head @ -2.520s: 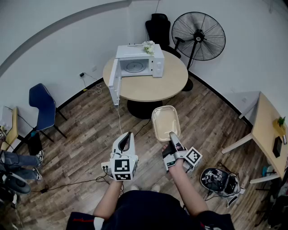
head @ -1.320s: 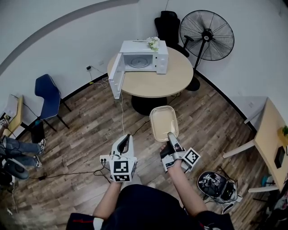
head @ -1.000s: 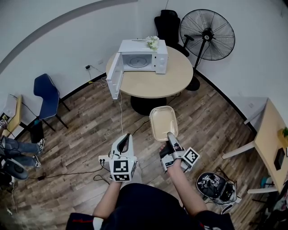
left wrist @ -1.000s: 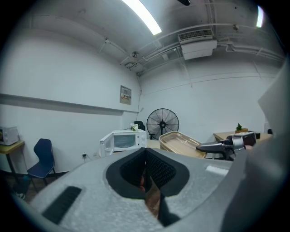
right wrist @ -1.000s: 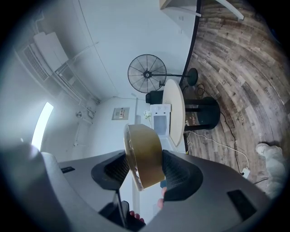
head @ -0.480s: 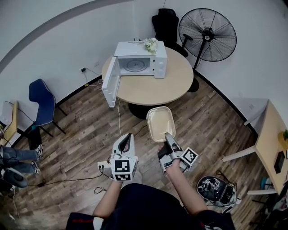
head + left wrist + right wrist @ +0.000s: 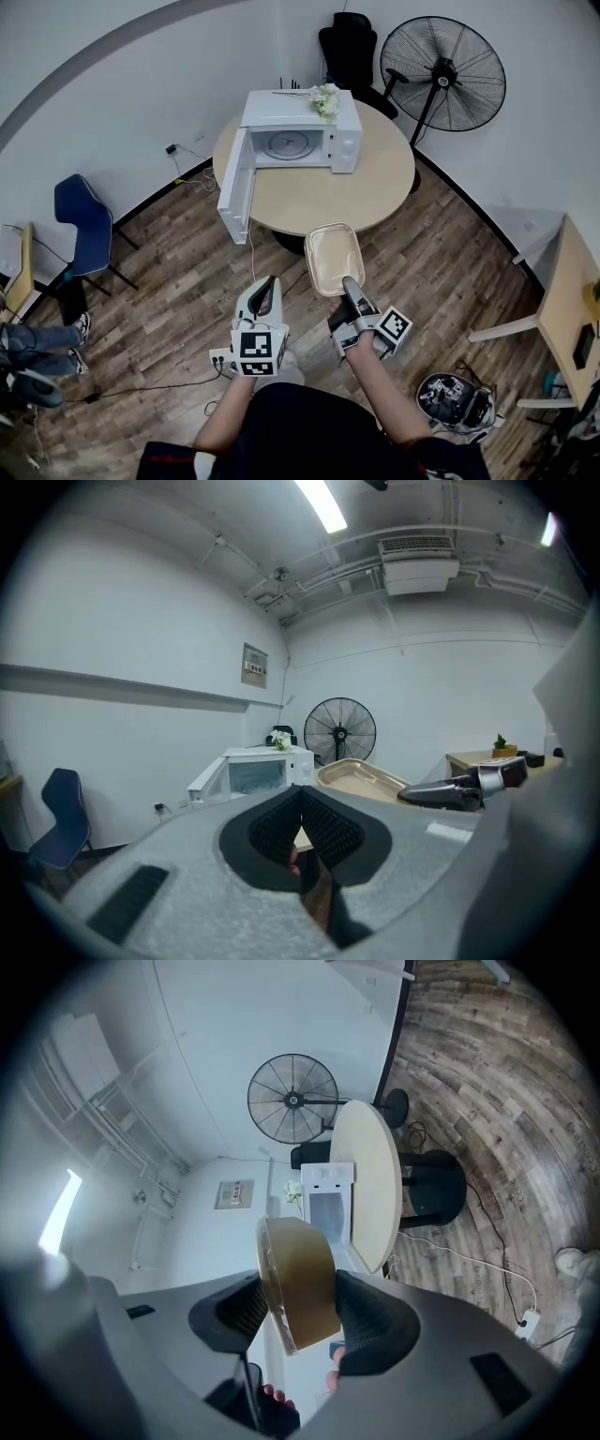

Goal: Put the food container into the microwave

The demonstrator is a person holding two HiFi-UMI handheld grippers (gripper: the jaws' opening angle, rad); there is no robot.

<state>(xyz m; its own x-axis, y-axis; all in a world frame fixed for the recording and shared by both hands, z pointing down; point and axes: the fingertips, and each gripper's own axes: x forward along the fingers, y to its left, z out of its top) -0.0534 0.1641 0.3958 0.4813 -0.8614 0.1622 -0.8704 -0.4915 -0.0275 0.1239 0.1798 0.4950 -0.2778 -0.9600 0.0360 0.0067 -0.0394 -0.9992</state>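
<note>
A beige food container [image 7: 330, 259] hangs in the air over the wooden floor, just short of the round table's near edge. My right gripper [image 7: 350, 287] is shut on the container's near rim; in the right gripper view the food container [image 7: 298, 1283] stands edge-on between the pads. The white microwave [image 7: 298, 134] stands on the round table [image 7: 317, 194] with its door [image 7: 232, 190] swung open to the left. My left gripper [image 7: 265, 291] is shut, holds nothing, and sits left of the container; the left gripper [image 7: 301, 796] points toward the microwave [image 7: 251, 772].
A standing fan [image 7: 442, 62] and a black chair [image 7: 345, 43] are behind the table. White flowers [image 7: 326, 97] lie on the microwave. A blue chair [image 7: 81, 219] stands at left, a desk [image 7: 574, 321] at right. Cables and a power strip [image 7: 220, 357] lie on the floor.
The table and microwave have drawn closer and shifted slightly in the head view as the person moved forward. The container stays in the right gripper; both grippers keep their pose.
</note>
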